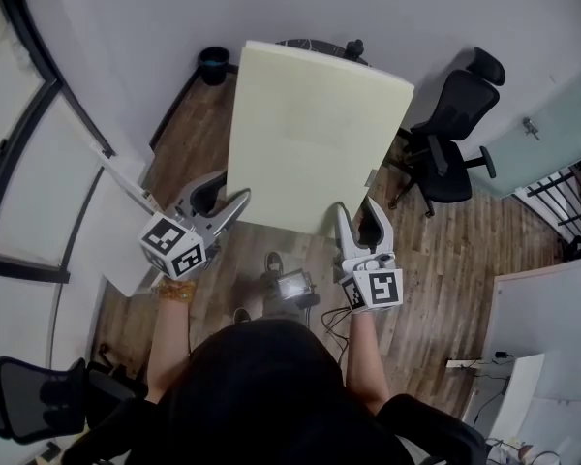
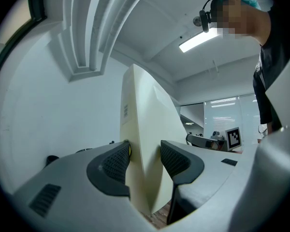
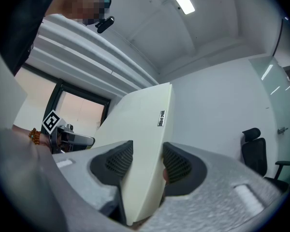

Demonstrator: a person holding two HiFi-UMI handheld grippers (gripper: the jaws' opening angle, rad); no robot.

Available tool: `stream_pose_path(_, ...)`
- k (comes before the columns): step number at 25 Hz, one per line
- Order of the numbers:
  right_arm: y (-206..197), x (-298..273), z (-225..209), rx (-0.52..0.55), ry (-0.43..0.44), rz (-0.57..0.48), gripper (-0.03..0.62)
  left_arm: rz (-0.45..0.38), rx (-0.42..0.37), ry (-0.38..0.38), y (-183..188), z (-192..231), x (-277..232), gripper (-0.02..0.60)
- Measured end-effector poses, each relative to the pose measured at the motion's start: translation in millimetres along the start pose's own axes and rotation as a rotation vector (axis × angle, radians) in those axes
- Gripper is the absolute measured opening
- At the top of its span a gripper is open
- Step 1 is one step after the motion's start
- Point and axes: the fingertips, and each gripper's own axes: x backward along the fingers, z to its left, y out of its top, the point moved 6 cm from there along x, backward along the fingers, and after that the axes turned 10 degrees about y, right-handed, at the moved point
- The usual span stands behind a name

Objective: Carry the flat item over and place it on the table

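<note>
Okay, a pale cream flat panel [image 1: 315,134] fills the upper centre of the head view, held off the wood floor [image 1: 465,250] by both tongs at its near edge.

The left tongs [image 1: 230,190] sit at the panel's lower-left corner. In the left gripper view both ribbed pads [image 2: 117,162] press on the panel's two faces, so the tongs are closed on it and open only as wide as the panel is thick. The panel rises up and away from the jaws. A small label [image 2: 125,111] shows on its narrow edge.

The right tongs [image 1: 354,206] are on the lower-right part of the same edge. In the right gripper view the jaws are clamped on the panel the same way, one dark pad [image 3: 117,161] on each face. The left tongs show far off at mid left of that view.

A black office chair [image 1: 450,134] stands right of the panel in the head view. A dark bin [image 1: 213,64] stands by the wall at upper left, close to the panel's far corner. The person's shoes [image 1: 271,262] show on the floor between the two tongs, below the panel edge. A window [image 1: 19,163] runs along the left side. Whether a desk is in view, cannot tell.
</note>
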Motion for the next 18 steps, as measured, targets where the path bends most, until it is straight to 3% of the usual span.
stream_pose_path(18,-12.7,-37.4,-50.8,-0.036,-0.006,0.017,0.193,0.032,0.000,-0.001,7.7,23.3,-59.6,0.198)
